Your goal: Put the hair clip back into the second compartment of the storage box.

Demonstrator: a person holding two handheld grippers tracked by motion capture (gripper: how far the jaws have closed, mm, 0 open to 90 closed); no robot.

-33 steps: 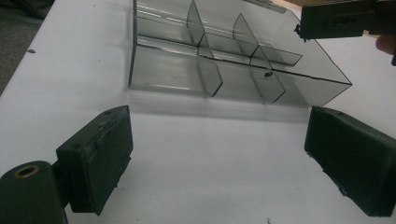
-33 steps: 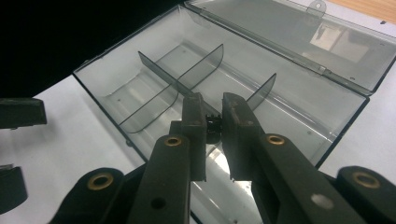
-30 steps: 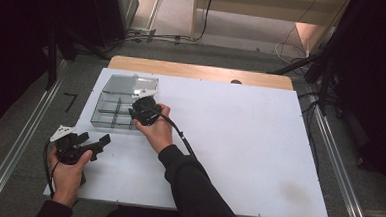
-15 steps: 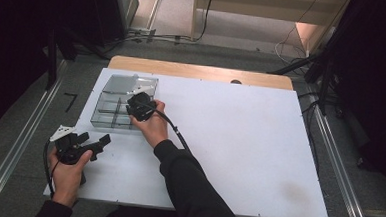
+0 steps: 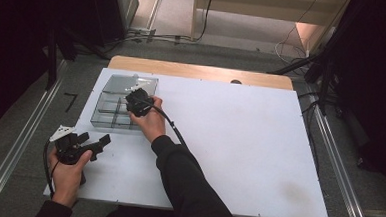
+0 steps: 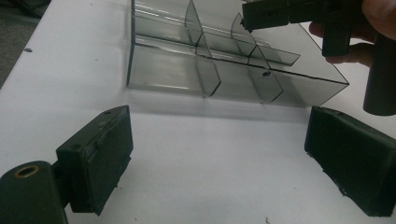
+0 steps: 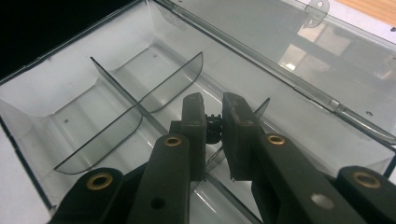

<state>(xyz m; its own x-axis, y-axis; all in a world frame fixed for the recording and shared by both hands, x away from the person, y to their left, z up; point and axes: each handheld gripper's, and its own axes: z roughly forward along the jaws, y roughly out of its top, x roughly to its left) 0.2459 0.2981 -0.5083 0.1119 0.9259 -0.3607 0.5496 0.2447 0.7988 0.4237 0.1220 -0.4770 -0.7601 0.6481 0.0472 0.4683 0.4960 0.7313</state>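
Right gripper (image 7: 214, 122) poised over the clear divided box (image 5: 103, 115), jaws nearly together on a small dark piece (image 7: 214, 125), too small to identify; held low above the inner dividers (image 7: 140, 100), likely so the piece can drop into one compartment rather than bounce off a wall. Which compartment lies beneath, impossible to tell. Lid (image 7: 299, 56) thrown back at the box's twelve o'clock side, leaving the interior open from above. In the high view, right hand (image 5: 152, 124) reaching in from six o'clock of the box, wrist bent down, gripper (image 5: 139, 101) hanging over the box's middle.

Left gripper (image 5: 86, 144) parked at about seven o'clock from the box, near but apart from it, jaws spread wide and holding nothing; seemingly kept aside to leave the right arm room, perhaps ready to steady the box. From its own camera, wide-set jaws (image 6: 219, 158) resting above the bare white table (image 6: 210, 186), front wall of the box (image 6: 177, 79) straight ahead at twelve o'clock, other gripper (image 6: 299, 14) at one o'clock.
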